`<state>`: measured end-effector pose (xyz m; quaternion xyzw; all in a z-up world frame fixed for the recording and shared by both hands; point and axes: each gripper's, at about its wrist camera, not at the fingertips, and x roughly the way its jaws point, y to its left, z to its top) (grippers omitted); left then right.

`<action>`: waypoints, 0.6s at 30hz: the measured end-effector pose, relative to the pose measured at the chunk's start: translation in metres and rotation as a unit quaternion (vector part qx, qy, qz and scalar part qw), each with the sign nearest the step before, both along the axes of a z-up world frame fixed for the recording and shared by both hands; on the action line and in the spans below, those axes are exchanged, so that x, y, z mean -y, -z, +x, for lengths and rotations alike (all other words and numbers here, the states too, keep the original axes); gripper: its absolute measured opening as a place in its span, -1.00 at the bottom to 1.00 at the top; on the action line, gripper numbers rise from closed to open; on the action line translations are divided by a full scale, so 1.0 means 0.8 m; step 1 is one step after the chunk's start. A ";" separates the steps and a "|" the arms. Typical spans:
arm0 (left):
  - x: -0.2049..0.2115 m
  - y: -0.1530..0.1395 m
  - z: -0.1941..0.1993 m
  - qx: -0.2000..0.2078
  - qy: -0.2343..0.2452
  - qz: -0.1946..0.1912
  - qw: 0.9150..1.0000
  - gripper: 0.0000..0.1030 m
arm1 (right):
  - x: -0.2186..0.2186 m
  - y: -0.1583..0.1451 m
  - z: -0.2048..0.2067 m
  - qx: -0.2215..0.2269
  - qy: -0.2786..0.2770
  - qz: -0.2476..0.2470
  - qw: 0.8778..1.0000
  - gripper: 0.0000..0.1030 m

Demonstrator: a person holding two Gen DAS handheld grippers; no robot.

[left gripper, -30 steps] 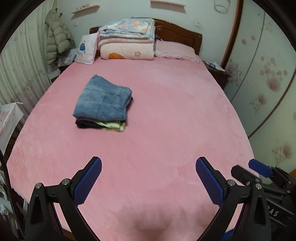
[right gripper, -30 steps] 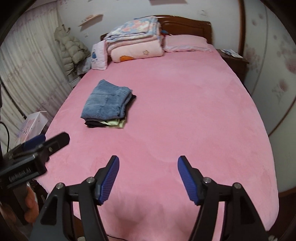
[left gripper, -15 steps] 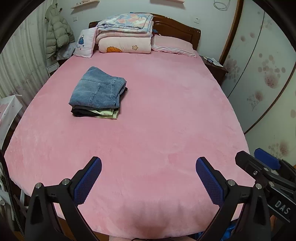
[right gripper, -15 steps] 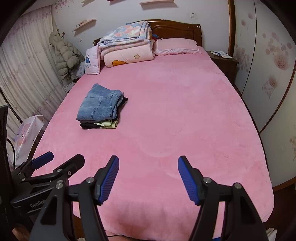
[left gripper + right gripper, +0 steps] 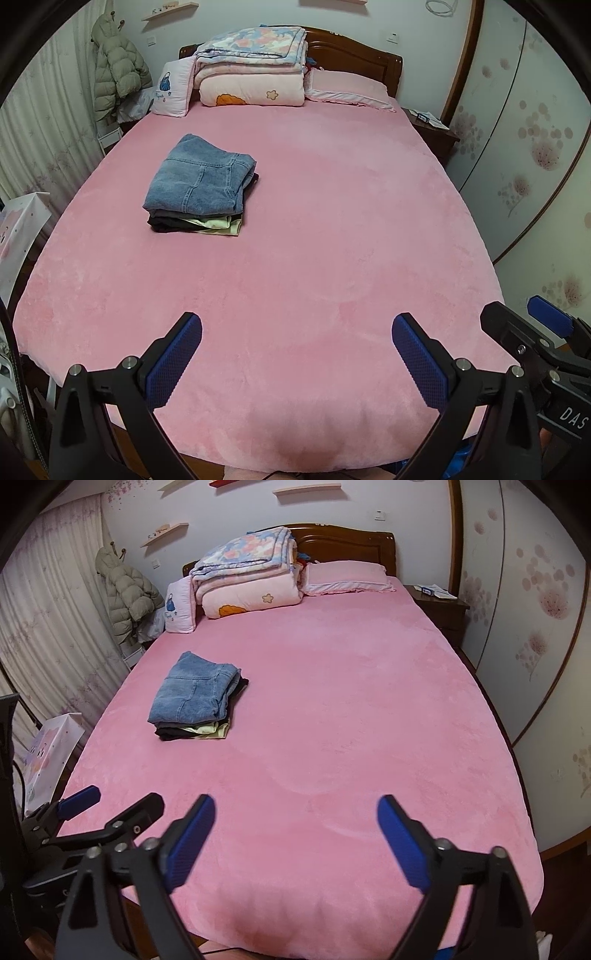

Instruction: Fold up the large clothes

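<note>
A stack of folded clothes, blue jeans [image 5: 201,181] on top of dark and pale yellow garments, lies on the left half of the pink bed [image 5: 332,240]; it also shows in the right wrist view [image 5: 197,694]. My left gripper [image 5: 295,350] is open and empty above the bed's foot edge. My right gripper [image 5: 295,830] is open and empty beside it. Each gripper shows at the edge of the other's view, the right one [image 5: 535,332] and the left one [image 5: 92,823].
Folded quilts [image 5: 255,74] and pillows [image 5: 347,88] lie against the wooden headboard. A puffy jacket [image 5: 118,77] hangs at the left by the curtain. A nightstand [image 5: 432,133] and a wardrobe [image 5: 524,122] stand on the right. A white bag [image 5: 51,753] sits left of the bed.
Both grippers have pulled back and risen from the bed, so more of the foot edge and room shows. The clothes stack has not moved. Both stay open.
</note>
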<state>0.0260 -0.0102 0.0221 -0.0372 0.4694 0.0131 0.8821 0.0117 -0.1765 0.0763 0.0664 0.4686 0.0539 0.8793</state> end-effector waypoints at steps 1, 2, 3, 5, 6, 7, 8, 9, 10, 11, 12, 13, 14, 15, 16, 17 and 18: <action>-0.001 0.000 0.000 0.000 0.000 0.001 1.000 0.99 | 0.003 0.000 0.002 -0.001 -0.001 0.001 1.000 0.87; 0.000 0.000 0.000 -0.001 0.000 0.001 1.000 0.99 | 0.004 0.000 0.002 -0.002 -0.001 0.001 1.000 0.88; 0.000 0.000 0.000 -0.002 -0.001 0.001 1.000 0.99 | 0.004 0.000 0.001 -0.002 -0.001 0.001 1.000 0.88; 0.001 0.000 0.001 -0.002 -0.001 0.003 1.000 0.99 | 0.005 0.000 0.002 -0.001 -0.001 -0.001 1.000 0.88; 0.002 0.000 0.001 -0.003 -0.001 0.005 1.000 0.99 | 0.005 0.000 0.001 -0.001 -0.001 -0.001 1.000 0.88; 0.002 -0.001 0.001 -0.002 -0.002 0.006 1.000 0.99 | 0.007 0.001 0.002 -0.001 -0.001 -0.001 1.000 0.88; 0.003 -0.002 0.001 -0.002 -0.002 0.006 1.000 0.99 | 0.009 0.001 0.003 -0.001 -0.001 -0.002 1.000 0.88; 0.004 -0.002 0.001 -0.001 -0.002 0.007 1.000 0.99 | 0.008 0.000 0.002 0.000 0.002 -0.003 1.000 0.88; 0.004 -0.002 0.002 -0.001 -0.002 0.008 1.000 0.99 | 0.009 0.000 0.004 0.000 0.002 -0.004 1.000 0.88; 0.005 -0.002 0.002 0.000 -0.002 0.009 1.000 0.99 | 0.011 0.001 0.005 -0.001 0.003 -0.005 1.000 0.88; 0.005 -0.002 0.002 0.001 -0.002 0.010 1.000 0.99 | 0.012 0.001 0.006 -0.002 0.003 -0.004 1.000 0.88; 0.006 -0.002 0.003 0.001 -0.002 0.011 1.000 0.99 | 0.014 0.001 0.006 -0.002 0.004 -0.004 1.000 0.88; 0.006 -0.002 0.002 0.001 -0.001 0.011 1.000 0.99 | 0.014 0.001 0.006 -0.002 0.005 -0.005 1.000 0.88; 0.006 -0.002 0.002 0.001 -0.001 0.012 1.000 0.99 | 0.015 0.001 0.007 -0.002 0.005 -0.005 1.000 0.88; 0.007 -0.002 0.002 0.001 -0.001 0.012 1.000 0.99 | 0.014 0.001 0.009 -0.002 0.005 -0.005 1.000 0.88; 0.007 -0.002 0.002 0.001 -0.001 0.013 1.000 0.99 | 0.014 0.001 0.009 -0.002 0.005 -0.005 1.000 0.88; 0.007 -0.003 0.003 0.001 -0.001 0.014 1.000 0.99 | 0.013 0.001 0.008 -0.002 0.005 -0.005 1.000 0.88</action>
